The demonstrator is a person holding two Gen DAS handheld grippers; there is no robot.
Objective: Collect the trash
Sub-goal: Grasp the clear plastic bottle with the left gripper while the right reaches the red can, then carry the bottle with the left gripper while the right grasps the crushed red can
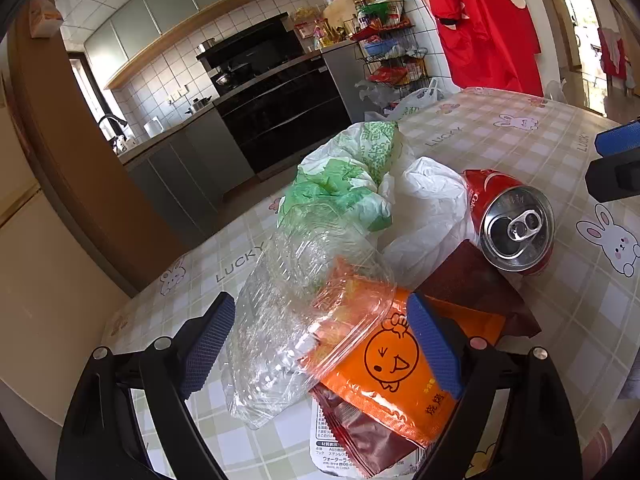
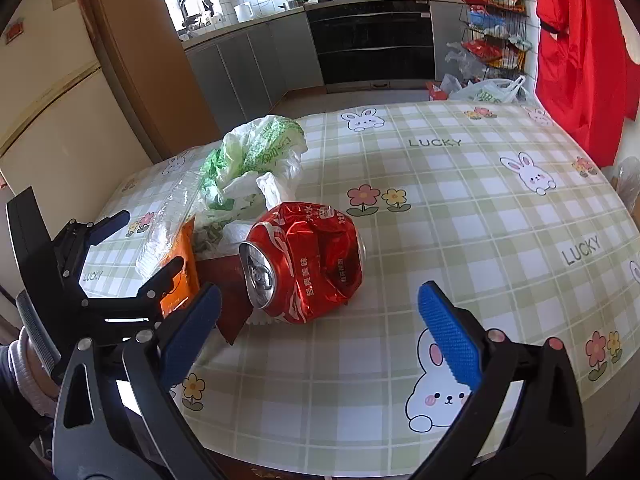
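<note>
The left gripper (image 1: 320,344) has its jaws wide apart around the clear plastic tub (image 1: 296,320) and orange packet (image 1: 392,380), not yet pressing on them. The right gripper (image 2: 320,340) hangs open, nothing between its jaws, just short of the crushed can (image 2: 308,264). This looks like the reach-to-grasp step: next each must close in on its piece of trash on the table (image 2: 440,208) beside the bags (image 2: 256,152).

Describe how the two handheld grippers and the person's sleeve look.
Both the left gripper and the right gripper have glossy black angular frames with silver rivets and two fingers faced with blue ribbed pads. The sleeve ends in a pale ribbed cuff.
</note>
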